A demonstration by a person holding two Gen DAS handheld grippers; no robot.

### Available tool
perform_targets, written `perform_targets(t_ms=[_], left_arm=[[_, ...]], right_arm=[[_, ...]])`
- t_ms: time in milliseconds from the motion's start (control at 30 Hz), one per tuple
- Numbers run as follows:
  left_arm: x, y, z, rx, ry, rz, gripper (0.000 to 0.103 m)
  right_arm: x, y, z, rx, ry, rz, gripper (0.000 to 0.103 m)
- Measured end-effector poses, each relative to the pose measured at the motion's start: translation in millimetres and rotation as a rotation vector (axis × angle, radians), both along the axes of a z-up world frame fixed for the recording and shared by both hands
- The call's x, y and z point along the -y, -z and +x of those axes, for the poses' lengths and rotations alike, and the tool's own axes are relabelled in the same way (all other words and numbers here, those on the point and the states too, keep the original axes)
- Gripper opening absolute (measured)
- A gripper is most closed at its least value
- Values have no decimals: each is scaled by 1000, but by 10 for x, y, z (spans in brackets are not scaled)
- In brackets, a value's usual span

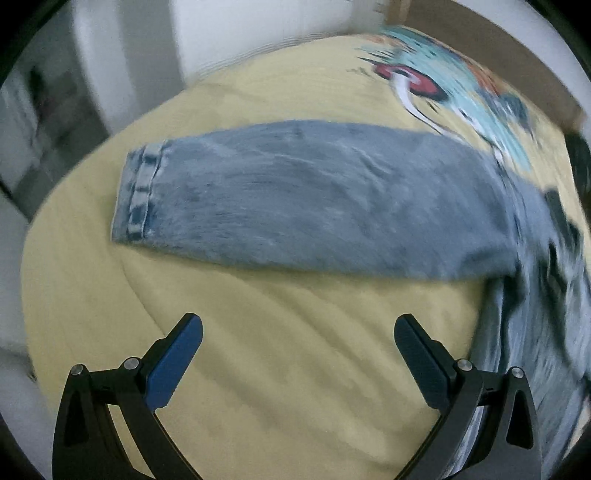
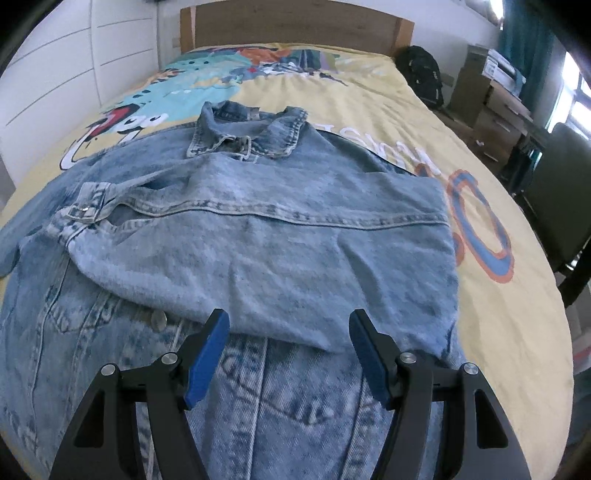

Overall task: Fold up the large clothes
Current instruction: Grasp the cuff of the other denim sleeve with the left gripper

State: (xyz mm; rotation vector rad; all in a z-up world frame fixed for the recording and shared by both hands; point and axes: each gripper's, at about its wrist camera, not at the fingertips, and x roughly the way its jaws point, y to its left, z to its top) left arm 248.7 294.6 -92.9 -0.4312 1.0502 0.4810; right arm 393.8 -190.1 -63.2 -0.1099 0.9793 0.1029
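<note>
Denim jacket (image 2: pixel 258 229) is being folded on the bed (image 2: pixel 498 314), spread over yellow printed bedsheet (image 1: pixel 258 369).

L→R:
- Left sleeve (image 1: pixel 295 199) is lying stretched out flat across the sheet, cuff (image 1: pixel 138 195) pointing away from the body; not yet folded in, by the look of it. Left view is motion-blurred.
- Left tool (image 1: pixel 299 328) is being held over bare sheet, near the sleeve, jaws spread, nothing pinched.
- Right side panel w/ sleeve is already lying folded over the jacket front; collar (image 2: pixel 247 129) is sitting toward the headboard (image 2: pixel 295 26).
- Right tool (image 2: pixel 288 325) is being held just at the folded layer's lower edge, jaws spread, nothing gripped.

Step in hand (est.): side folds, right done, left pending. Next move prob. calls for the cuff being pinched by left tool and the sleeve being carried across onto the body, w/ the folded stack being kept from shifting.
</note>
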Motion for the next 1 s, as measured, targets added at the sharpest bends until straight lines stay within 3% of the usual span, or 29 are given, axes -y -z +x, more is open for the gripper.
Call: perform_targets(t_ms=[167,367,667,767,833,1000], left_arm=[[-451,92,-75,57,-124,-131,101],[-956,241,-219,142,-283,-314,75],[-1433,247,-410,357,-436,-508,72],[-1577,252,-455,417,-477,-542,62],[-1693,284,-483,469,-512,-581,48],[-1874,382,-580,528,-558,-655,24]], right_arm=[[125,-50,-83,7,21,3,69],[331,-143,-166,22,58,3,69],[661,-198,-271,20,123,7,69],[749,-205,-317,18,142,9,69],[800,-214,-345,17,151,8,69],[913,-284,-400,25,166,4,69]])
